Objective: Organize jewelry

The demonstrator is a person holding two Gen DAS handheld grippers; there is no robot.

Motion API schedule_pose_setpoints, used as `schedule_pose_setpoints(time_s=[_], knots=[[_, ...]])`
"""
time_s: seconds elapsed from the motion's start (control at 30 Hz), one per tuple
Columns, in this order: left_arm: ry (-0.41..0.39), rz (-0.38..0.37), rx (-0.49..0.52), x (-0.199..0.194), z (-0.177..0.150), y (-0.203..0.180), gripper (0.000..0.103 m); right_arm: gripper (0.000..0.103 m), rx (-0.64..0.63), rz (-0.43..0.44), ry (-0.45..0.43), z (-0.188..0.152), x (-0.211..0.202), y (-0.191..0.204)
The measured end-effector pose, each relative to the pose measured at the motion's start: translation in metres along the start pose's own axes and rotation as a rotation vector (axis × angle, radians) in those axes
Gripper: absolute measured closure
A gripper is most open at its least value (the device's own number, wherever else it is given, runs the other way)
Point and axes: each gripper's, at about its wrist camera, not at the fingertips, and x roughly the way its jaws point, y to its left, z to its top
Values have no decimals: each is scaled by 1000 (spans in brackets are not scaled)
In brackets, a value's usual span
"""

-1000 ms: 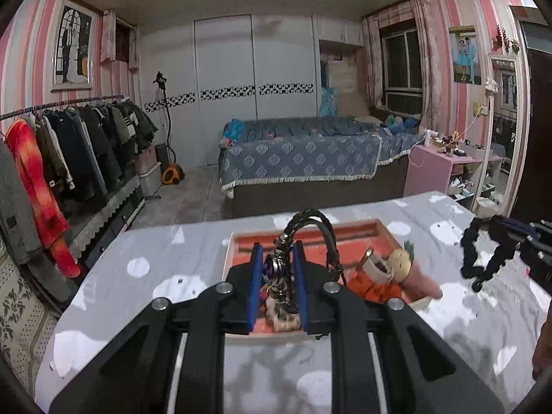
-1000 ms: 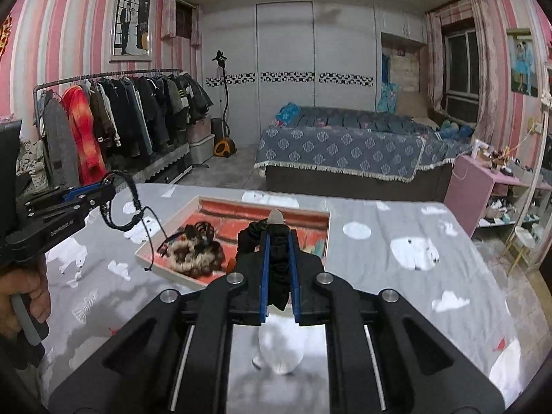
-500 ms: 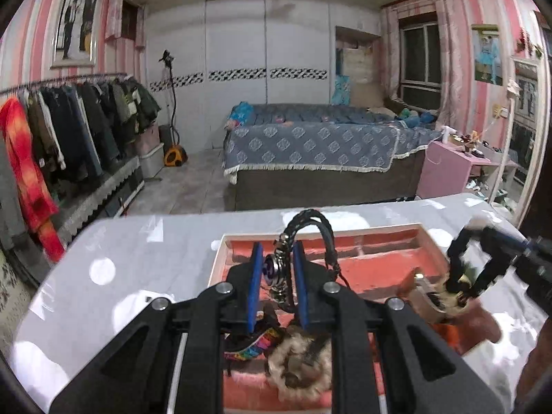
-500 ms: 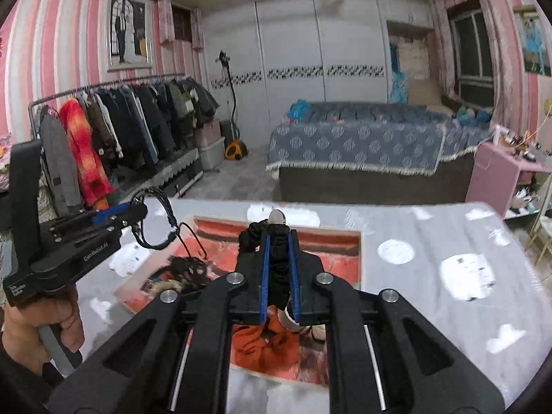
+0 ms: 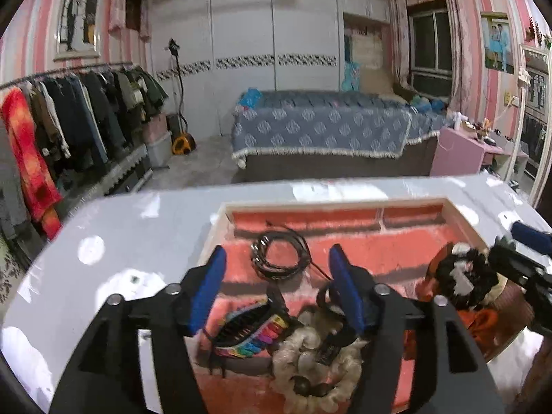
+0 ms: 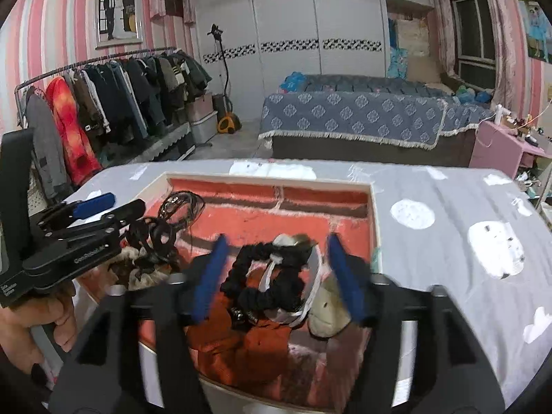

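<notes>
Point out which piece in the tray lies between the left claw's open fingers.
The coiled black cord bracelet, alone on bare red lining of the tray between the left claw; the rainbow piece and cream scrunchie lie nearer the camera.

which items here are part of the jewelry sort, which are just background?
Job items:
- tray
- black cord bracelet
- black scrunchie
- rainbow band
- cream fluffy scrunchie
- left hand-held gripper, open
- right hand-held gripper, open

Background:
- bed
- clothes rack
- pink side table
- garment steamer
</notes>
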Motion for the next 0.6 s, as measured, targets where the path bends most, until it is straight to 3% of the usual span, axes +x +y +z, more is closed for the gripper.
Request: schedule_pose_setpoints(time_s=[0.03, 0.13, 0.27, 0.43, 0.6], knots=[[-17, 8, -8, -6, 2, 2, 29, 23, -2, -14, -19, 2, -7, 0], [-14, -17, -30, -26, 4, 6, 19, 18, -27, -21, -59, 3, -37, -1], [-28, 4, 57, -67, -6, -3, 4, 13, -109, -42, -69, -14, -79, 11], [-66, -20, 179, -124, -39, -10, 4, 8, -86, -79, -84, -77, -130, 12], [-74, -62, 81, -179, -101, 18, 4, 8, -62, -126, -144, -125, -176, 27]])
